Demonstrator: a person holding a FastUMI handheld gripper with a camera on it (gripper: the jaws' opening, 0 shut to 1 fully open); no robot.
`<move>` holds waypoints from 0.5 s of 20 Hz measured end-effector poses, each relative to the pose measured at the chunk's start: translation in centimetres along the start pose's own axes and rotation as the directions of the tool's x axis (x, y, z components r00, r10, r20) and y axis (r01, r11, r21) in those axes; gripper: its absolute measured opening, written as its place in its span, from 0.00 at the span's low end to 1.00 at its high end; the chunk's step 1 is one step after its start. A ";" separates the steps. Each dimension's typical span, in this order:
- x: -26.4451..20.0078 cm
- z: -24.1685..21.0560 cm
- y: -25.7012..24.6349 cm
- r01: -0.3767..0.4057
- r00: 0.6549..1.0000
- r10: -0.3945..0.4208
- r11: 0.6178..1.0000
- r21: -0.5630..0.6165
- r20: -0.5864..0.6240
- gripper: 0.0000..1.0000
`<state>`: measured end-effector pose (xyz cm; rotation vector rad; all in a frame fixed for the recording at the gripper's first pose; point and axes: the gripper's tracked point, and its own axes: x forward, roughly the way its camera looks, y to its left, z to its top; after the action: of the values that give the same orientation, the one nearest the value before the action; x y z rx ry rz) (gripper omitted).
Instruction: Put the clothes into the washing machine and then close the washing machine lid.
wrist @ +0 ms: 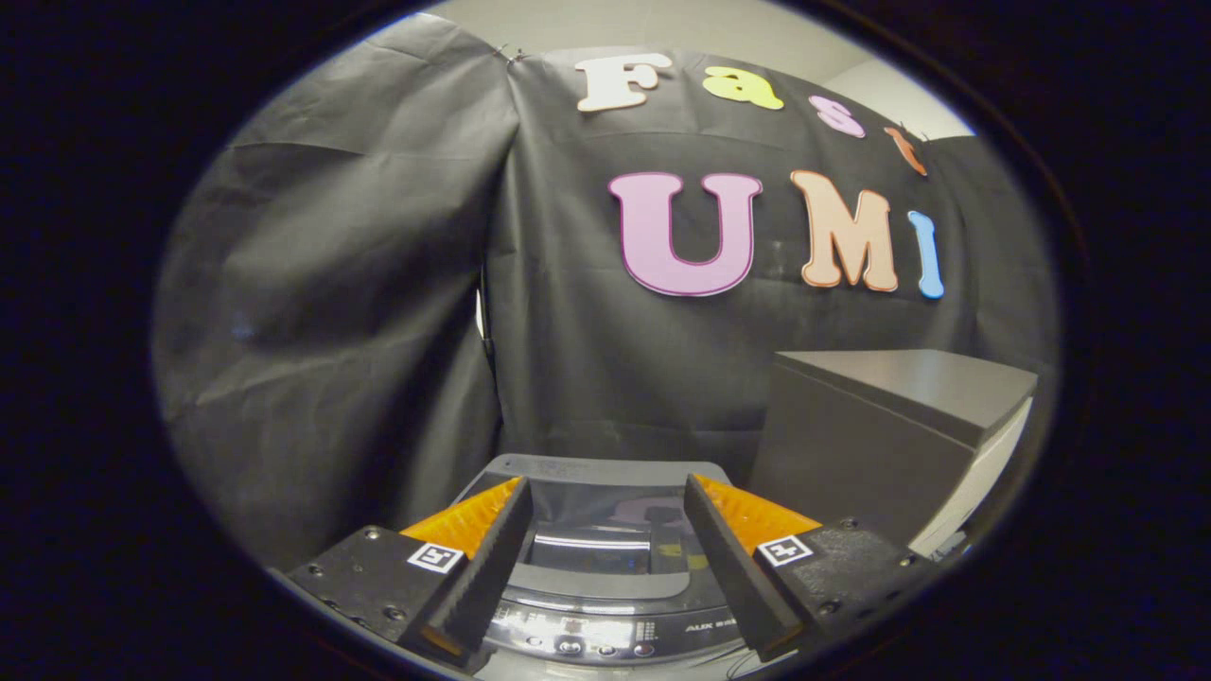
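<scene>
While the gripper (605,549) hovers above the appliance, its two fingers stand spread well apart with nothing held between them. Below and between them sits the dark grey top-loading washing machine (605,605), and its glossy, dark, see-through lid (605,539) lies flat and shut over the tub, mirroring the booth's wall. What is inside the tub cannot be made out through the reflections, and no garment can be told apart from them. At the near edge of the machine, under the fingertips, runs a curved control strip with small round buttons (587,648).

Beyond the right finger, just beside the machine, stands a grey box-shaped cabinet with a flat top and a paler side panel (889,426); it rises higher than the lid. Behind both hangs the wrinkled black cloth wall (378,284), folded at a corner seam straight ahead of the left finger. Above the cloth a strip of pale ceiling (719,33) shows. Nothing lies on top of the lid or between it and the fingers.
</scene>
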<state>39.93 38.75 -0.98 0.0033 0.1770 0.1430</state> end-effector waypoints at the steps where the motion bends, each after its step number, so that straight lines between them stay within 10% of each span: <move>1: -0.4 0.3 0.0 -0.001 1.000 0.001 1.000 -0.003 0.006 0.97; 10: -4.2 2.8 -1.5 -0.010 0.995 0.018 0.997 -0.078 0.102 0.96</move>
<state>36.54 36.66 2.48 -0.0656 0.0688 0.1635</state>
